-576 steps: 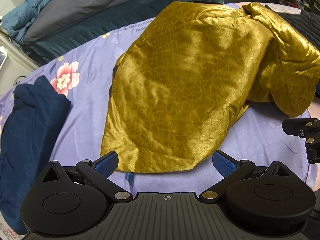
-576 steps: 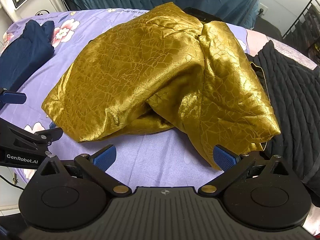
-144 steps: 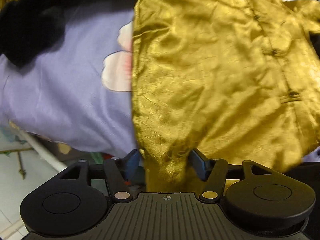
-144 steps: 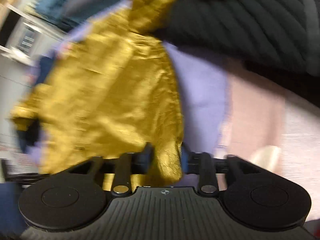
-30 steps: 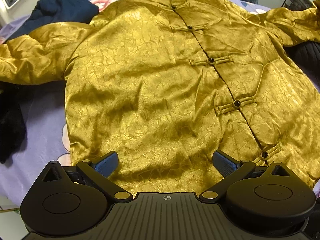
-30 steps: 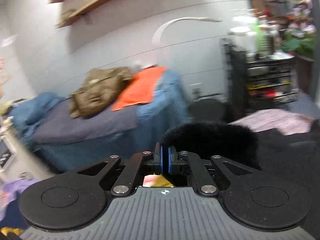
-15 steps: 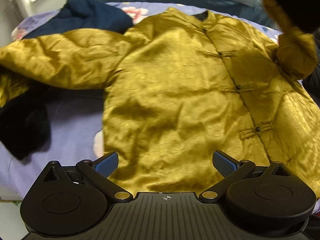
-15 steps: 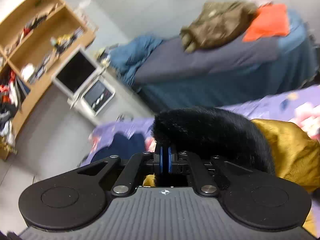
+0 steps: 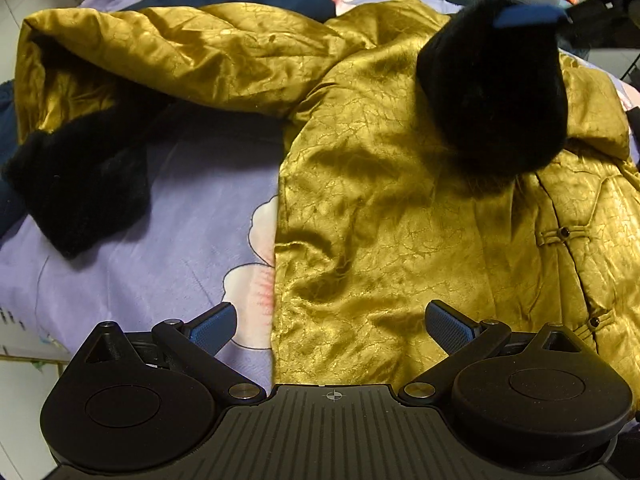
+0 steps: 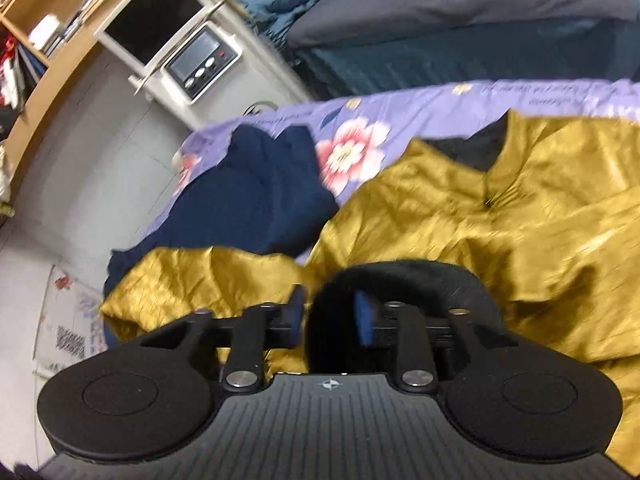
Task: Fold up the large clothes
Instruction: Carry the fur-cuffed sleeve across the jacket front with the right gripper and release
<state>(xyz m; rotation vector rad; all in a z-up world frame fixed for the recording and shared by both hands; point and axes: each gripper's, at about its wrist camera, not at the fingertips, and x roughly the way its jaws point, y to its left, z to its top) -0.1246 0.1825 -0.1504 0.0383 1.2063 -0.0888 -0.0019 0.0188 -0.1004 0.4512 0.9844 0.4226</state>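
Where the gold jacket (image 9: 380, 208) spreads, a navy garment (image 10: 256, 192) lies beside

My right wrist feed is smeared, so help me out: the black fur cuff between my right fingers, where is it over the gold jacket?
Observer: The left wrist view shows the black fur cuff over the chest of the gold jacket, just beside the row of knot buttons.
Operator: And the other sleeve?
Observer: It is stretched out sideways, not folded in. The other fur cuff lies on the purple sheet.
Operator: Is my left gripper holding anything?
Observer: No. The left gripper is open and empty, above the jacket's side edge near the hem.
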